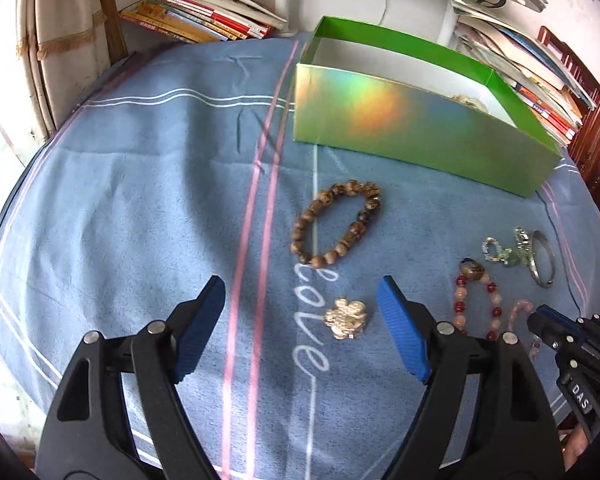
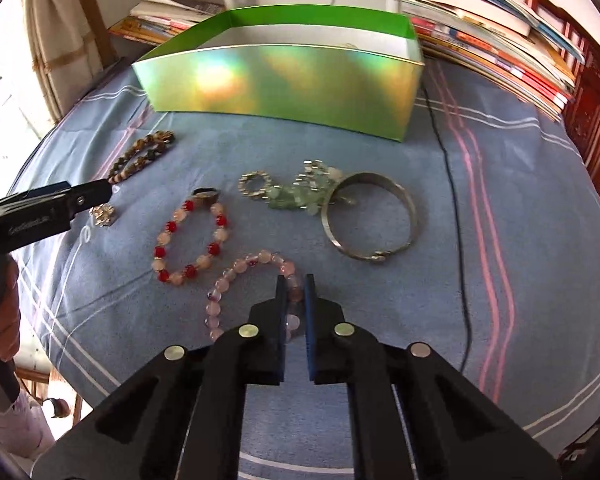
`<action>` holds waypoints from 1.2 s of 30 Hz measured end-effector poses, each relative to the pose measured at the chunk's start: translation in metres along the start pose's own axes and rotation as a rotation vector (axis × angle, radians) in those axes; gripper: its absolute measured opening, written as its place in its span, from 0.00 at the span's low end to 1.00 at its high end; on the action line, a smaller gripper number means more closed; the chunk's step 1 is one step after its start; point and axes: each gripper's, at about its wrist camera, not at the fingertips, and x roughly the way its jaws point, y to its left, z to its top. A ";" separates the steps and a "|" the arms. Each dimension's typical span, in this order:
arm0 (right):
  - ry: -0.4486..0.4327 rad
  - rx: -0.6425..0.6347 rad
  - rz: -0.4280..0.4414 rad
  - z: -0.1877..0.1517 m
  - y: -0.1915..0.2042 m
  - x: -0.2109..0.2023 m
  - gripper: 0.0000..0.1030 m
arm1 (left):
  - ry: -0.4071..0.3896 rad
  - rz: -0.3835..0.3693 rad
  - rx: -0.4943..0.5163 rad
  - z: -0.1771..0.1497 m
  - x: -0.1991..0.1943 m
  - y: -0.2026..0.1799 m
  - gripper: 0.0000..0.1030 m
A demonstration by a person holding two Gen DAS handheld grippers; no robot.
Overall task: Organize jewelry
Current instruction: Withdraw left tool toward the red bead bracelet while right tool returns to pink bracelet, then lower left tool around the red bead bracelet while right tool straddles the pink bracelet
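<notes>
My left gripper (image 1: 300,284) hangs open over the blue cloth, with a small gold flower brooch (image 1: 346,318) lying between and just past its fingers, untouched. A brown bead bracelet (image 1: 336,222) lies beyond it. My right gripper (image 2: 294,280) is shut on the near side of a pale pink bead bracelet (image 2: 236,276) resting on the cloth. To its left lies a red and pink bead bracelet (image 2: 192,240); further out are a silver bangle (image 2: 372,216) and a green and silver charm piece (image 2: 292,196). The open green box (image 2: 280,92) stands at the back.
Stacks of books (image 2: 480,36) line the back and right behind the box, more books (image 1: 204,16) at the back left. A black cable (image 2: 456,216) runs across the cloth on the right. The round table drops off at the left edge (image 1: 16,200).
</notes>
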 end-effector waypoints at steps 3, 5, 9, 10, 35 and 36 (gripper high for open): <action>-0.002 0.020 -0.026 0.000 -0.010 0.000 0.08 | -0.011 -0.024 0.044 -0.001 -0.004 -0.015 0.76; -0.002 0.035 -0.031 0.000 -0.016 0.000 0.08 | -0.009 -0.040 0.068 -0.004 -0.005 -0.027 0.76; -0.003 0.044 -0.027 -0.001 -0.019 0.000 0.08 | -0.005 -0.094 0.151 -0.011 -0.006 -0.061 0.76; -0.002 0.046 -0.027 -0.001 -0.020 0.000 0.08 | -0.005 -0.099 0.171 -0.012 -0.005 -0.068 0.76; -0.008 0.035 -0.073 -0.001 -0.016 0.001 0.16 | -0.019 -0.065 0.215 -0.023 0.008 -0.073 0.20; -0.009 0.035 -0.072 -0.001 -0.016 0.001 0.16 | -0.022 -0.040 0.204 -0.021 0.009 -0.070 0.20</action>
